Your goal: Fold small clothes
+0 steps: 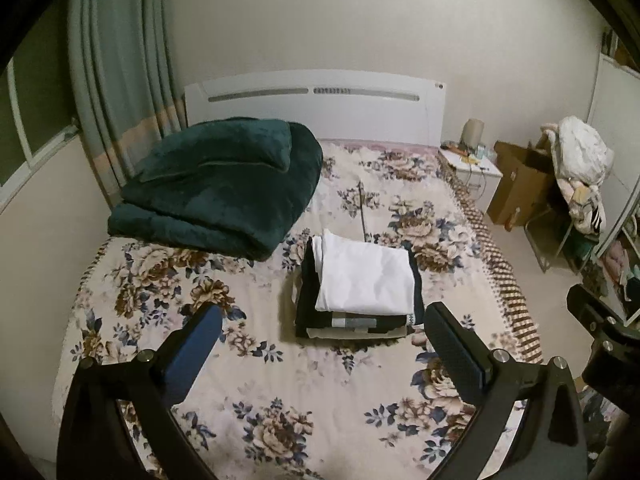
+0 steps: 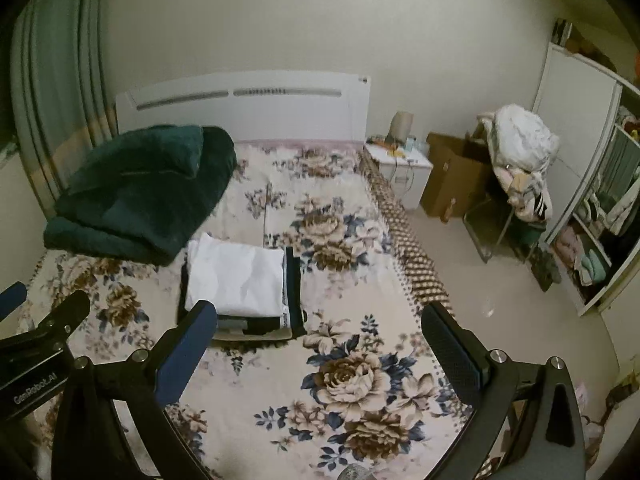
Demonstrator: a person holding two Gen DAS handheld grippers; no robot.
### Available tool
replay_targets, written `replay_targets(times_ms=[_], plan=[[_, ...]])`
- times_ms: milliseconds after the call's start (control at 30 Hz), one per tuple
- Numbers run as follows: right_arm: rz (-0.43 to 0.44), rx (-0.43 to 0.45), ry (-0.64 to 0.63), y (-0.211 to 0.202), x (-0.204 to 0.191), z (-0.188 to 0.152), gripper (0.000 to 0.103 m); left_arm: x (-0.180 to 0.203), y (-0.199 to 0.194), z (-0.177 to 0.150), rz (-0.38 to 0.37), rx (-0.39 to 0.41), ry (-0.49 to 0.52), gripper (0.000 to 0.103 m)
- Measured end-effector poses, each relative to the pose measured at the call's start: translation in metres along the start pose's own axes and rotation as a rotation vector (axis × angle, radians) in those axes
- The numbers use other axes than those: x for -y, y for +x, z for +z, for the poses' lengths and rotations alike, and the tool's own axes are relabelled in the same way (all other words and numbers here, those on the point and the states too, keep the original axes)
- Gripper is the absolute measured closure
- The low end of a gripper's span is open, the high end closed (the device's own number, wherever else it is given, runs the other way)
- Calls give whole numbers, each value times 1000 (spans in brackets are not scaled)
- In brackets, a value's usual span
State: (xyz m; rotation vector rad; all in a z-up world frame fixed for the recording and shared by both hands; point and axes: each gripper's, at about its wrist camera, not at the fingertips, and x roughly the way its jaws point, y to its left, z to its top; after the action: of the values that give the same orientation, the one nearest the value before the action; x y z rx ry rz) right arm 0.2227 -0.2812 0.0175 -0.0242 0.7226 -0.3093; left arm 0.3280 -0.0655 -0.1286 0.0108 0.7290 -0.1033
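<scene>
Hovering with jaws spread and empty, the left gripper (image 1: pixel 320 328) and right gripper (image 2: pixel 320 320) should approach the white folded garment (image 1: pixel 366 278) atop the dark stack of folded clothes (image 1: pixel 352 322) just ahead only to square edges gently.

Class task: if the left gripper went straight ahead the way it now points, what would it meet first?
Probably the stack of folded clothes on the bed: it lies centred between the open left gripper fingers. Depth is uncertain.

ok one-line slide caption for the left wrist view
Open left claw hovers over a floral bed, facing a stack of folded clothes topped by a white garment.
</scene>
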Motion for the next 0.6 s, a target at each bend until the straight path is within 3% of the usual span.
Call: replay_targets(times_ms=[333, 600], plan=[[19, 86, -1, -120, 18, -14, 0, 2, -81, -11, -4, 72, 4, 0], [44, 129, 4, -182, 28, -22, 0, 0, -113, -19, -14, 81, -12, 0]])
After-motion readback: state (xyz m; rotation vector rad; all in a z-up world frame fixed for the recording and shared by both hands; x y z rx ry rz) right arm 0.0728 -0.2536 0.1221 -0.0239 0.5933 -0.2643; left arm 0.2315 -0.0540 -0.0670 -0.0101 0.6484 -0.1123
